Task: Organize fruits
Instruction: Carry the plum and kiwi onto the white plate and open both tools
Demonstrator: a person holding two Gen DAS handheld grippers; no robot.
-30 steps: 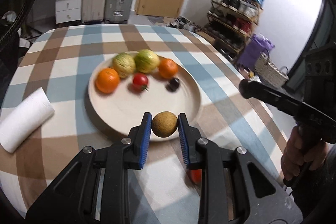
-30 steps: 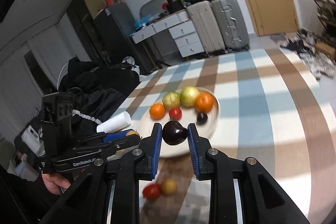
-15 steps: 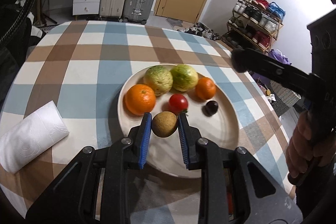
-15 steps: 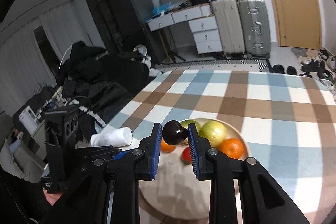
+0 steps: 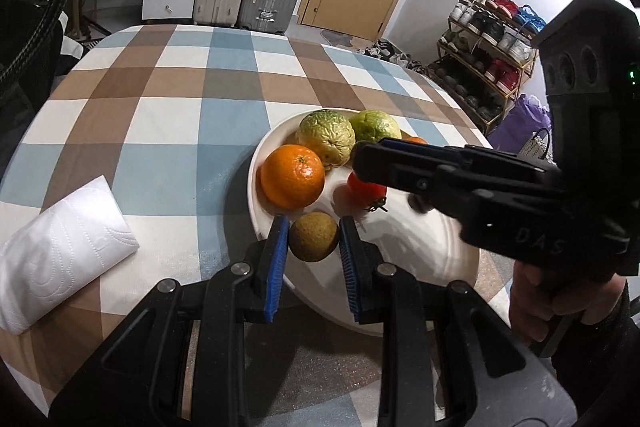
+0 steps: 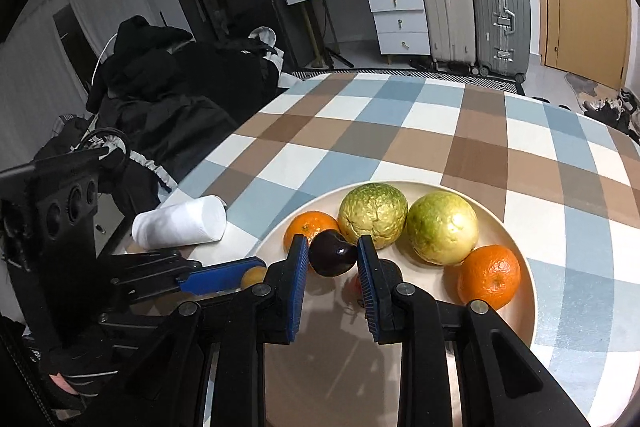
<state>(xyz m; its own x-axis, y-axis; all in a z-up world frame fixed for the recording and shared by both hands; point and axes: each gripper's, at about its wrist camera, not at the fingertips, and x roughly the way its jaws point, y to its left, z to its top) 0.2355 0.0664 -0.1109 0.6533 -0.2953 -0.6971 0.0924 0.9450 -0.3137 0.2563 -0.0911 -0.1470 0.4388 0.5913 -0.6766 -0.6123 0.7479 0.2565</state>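
A round cream ceramic plate (image 6: 516,247) sits on the table covered with a blue, brown and white checked tablecloth (image 5: 168,115). On the plate lie two bumpy yellow-green citrus fruits (image 6: 373,215) (image 6: 442,227), side by side at the far side and touching each other. Two oranges are there as well: one bright orange mandarin (image 5: 293,175) at the left edge of the plate, another orange mandarin (image 6: 489,275) at the right edge, just beside the second green fruit. One small red tomato (image 5: 366,190) with a dark stalk lies near the middle, partly hidden in both views.

The left gripper (image 5: 314,239) reaches over the near left rim of the plate, its blue-padded fingers (image 5: 276,267) pressed against both sides of one round brownish-green fruit (image 5: 314,237), which sits just beside the left mandarin. Whether this fruit touches the plate cannot be told.

The right gripper (image 6: 333,255) extends across the plate from the right, level with the table, clamped on one dark purple plum (image 6: 333,253), which it holds above the plate in front of the green fruits. A hand (image 5: 560,299) wraps the black handle of this gripper at the right edge of the left wrist view.

One white roll of paper towel (image 5: 56,259) lies on its side on the cloth, well apart from the plate on the left.
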